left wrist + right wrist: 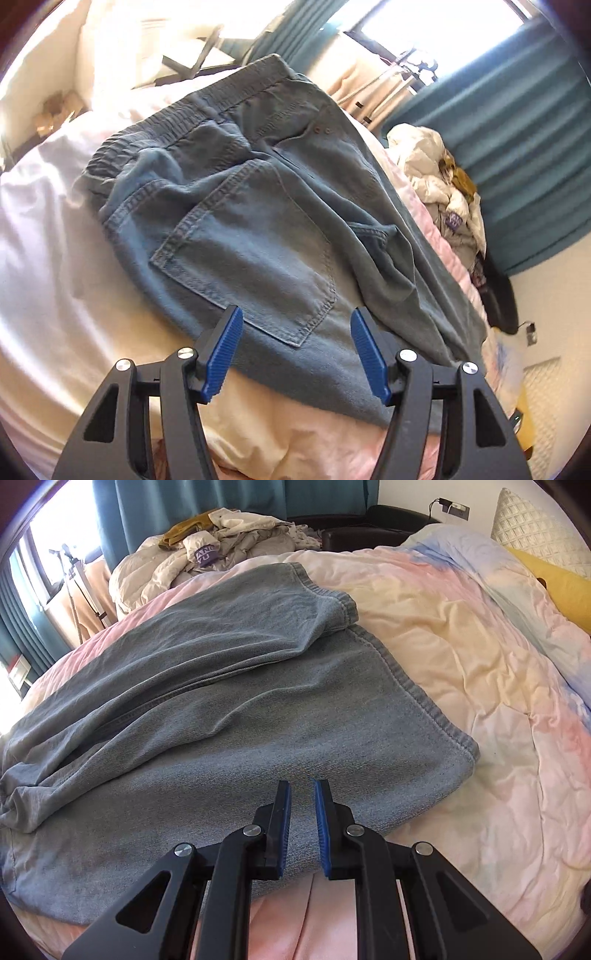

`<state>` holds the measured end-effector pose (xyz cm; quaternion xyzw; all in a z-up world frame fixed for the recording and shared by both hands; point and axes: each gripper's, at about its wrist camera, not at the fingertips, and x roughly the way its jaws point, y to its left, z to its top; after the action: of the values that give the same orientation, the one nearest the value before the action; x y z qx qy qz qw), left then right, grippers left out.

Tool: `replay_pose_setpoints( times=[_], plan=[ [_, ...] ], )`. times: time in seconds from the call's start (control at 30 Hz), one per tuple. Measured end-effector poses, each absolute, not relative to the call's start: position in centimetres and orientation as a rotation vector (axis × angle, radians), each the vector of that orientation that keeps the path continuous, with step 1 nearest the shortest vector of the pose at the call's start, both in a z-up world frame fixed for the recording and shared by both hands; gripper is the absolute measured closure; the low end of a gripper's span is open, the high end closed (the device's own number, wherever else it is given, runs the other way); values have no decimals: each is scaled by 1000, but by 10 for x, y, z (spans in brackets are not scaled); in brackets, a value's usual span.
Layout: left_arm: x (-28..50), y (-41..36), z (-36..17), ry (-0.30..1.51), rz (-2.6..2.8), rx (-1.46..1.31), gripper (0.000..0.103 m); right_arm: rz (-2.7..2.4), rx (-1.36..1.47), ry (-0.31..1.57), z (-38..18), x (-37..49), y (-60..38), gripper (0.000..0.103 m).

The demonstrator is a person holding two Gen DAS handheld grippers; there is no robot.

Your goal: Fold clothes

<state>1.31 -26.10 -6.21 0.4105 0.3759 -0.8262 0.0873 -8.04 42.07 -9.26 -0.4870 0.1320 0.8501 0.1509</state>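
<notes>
Blue denim trousers [258, 221] lie on the bed, waistband at the far end and a back pocket facing up in the left wrist view. My left gripper [295, 347] is open and empty, its blue pads above the near edge of the trousers below the pocket. In the right wrist view the trouser legs [240, 709] lie side by side, one partly over the other, hems at the far right. My right gripper [303, 823] hovers above the near edge of the leg fabric with its jaws a narrow gap apart and nothing between them.
The bed has a pastel pink, cream and blue quilt [461, 664]. A heap of pale clothes [221, 542] lies at the far side near teal curtains [517, 147]. A yellow pillow [554, 587] and a white cushion [535, 528] lie at the far right. A dark chair [369, 528] stands behind the bed.
</notes>
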Motion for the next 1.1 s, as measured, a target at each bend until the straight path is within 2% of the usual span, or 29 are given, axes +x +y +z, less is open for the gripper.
replay_pose_setpoints(
  times=[0.1,0.43,0.63,0.7,0.77,1.03,1.07,1.1],
  plan=[
    [25,-286,-74,1148,-2372,1214,40,2416,-1388,485,-94,-76,433,90],
    [33,-335,-114,1553,-2176,1106,41,2325,-1326,947,-99,-49,475,90],
    [23,-337,-125,1614,-2106,1107,41,2196,-1208,1328,-115,-24,512,72],
    [20,-338,-128,1622,-2090,1112,41,2136,-1167,1381,-122,-15,524,58],
    [16,-340,-131,1638,-2072,1118,41,2079,-1138,1436,-129,-8,533,52],
    [1,-346,-137,1716,-2049,1116,41,1942,-1098,1722,-168,-18,551,51],
    [-1,-346,-139,1708,-2049,1122,41,1920,-1090,1733,-173,-20,555,51],
    [-2,-346,-141,1701,-2045,1126,46,1905,-1084,1744,-179,-23,558,51]
  ],
)
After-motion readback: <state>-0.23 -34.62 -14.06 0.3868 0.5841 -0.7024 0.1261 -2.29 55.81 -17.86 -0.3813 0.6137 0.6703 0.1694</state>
